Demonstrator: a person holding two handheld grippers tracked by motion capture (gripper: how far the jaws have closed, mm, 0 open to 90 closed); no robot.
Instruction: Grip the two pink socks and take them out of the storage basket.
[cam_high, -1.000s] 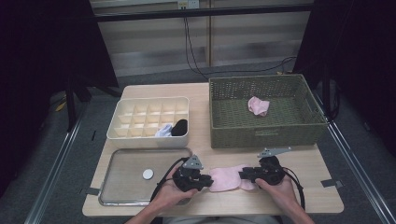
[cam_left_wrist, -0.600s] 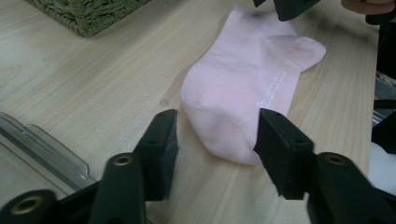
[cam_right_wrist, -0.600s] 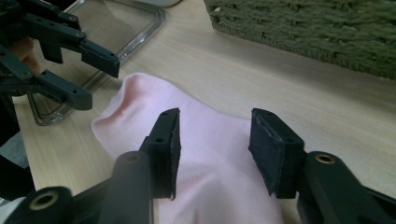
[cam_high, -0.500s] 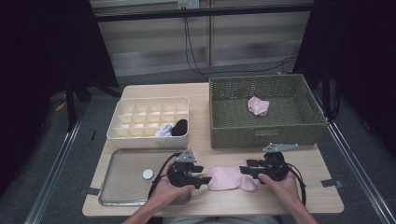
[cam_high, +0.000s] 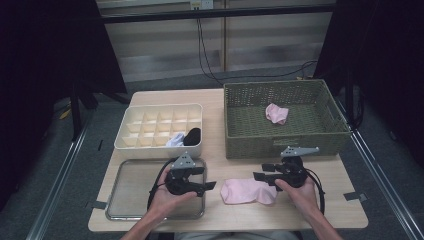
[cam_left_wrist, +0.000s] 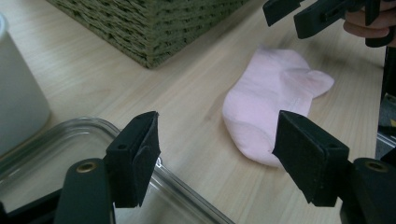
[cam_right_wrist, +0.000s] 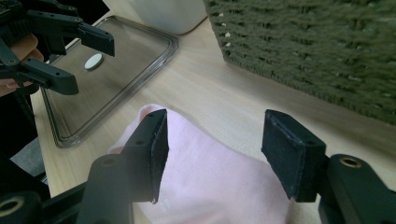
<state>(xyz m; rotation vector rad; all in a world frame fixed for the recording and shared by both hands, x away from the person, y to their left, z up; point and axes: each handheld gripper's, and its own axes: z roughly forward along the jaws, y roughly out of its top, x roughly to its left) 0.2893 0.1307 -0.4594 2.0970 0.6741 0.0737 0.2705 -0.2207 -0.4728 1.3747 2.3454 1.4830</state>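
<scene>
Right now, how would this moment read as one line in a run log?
left tool: open, just released | right tool: open, jaws just widened | pink sock: flat on table, unheld

Your sock (cam_high: 247, 191) lies on the table (cam_high: 215, 130) near you, between your two grippers, right of the tray (cam_high: 125, 200). Beyond the tray sits the divided box (cam_high: 150, 131); the basket (cam_high: 285, 142) stands far right, holding another sock (cam_high: 276, 113).

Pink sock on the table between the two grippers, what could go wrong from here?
Both grippers' jaws have just been opening with nothing between them.

1. The pink sock lies flat, so closing fingers may pinch only its top layer, or slip off.
2. The left gripper hangs over the clear tray; reaching back, it might clip the rim.
3. The right gripper sits close to the green basket and could knock its wall on lifting.
</scene>
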